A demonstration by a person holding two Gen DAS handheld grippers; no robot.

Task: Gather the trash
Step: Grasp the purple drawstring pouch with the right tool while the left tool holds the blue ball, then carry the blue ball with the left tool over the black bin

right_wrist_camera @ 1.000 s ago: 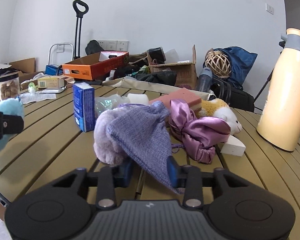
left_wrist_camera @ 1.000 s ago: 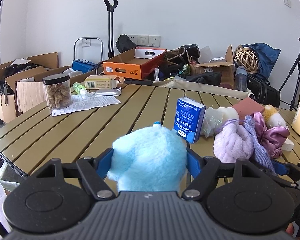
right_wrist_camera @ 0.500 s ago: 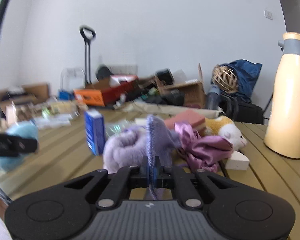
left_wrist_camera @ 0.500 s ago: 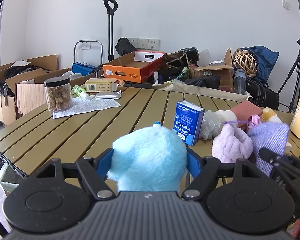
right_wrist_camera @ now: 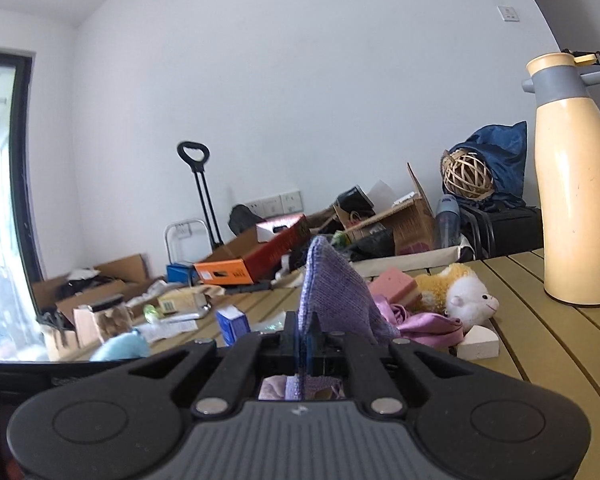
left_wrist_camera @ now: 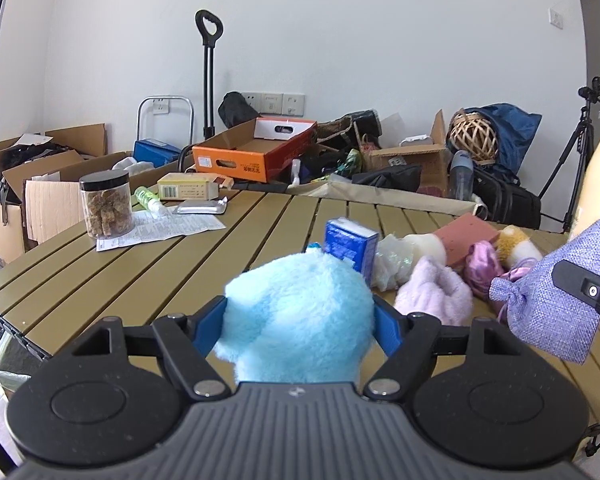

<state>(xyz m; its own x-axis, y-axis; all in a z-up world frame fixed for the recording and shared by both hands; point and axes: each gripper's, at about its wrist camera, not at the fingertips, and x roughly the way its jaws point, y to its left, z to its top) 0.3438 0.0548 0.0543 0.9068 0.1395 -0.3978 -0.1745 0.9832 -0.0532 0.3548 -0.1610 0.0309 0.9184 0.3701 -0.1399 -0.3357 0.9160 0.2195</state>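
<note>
My left gripper is shut on a light blue fluffy plush, held just above the near edge of the slatted olive table. My right gripper is shut on a purple woven drawstring pouch, which hangs clear of the table. In the left wrist view that pouch hangs at the right. On the table beyond lie a pale pink fluffy item, a magenta satin cloth, crumpled clear wrap and a blue tissue pack.
A tall cream thermos stands at the right, with a yellow-white plush toy, a pink sponge and a white block near it. A snack jar, a printed sheet and a small carton occupy the far left. Boxes crowd the floor behind.
The right gripper has closed on the purple pouch and lifted it off the pile, rising and tilting. The left gripper still holds the blue plush in the same place.
</note>
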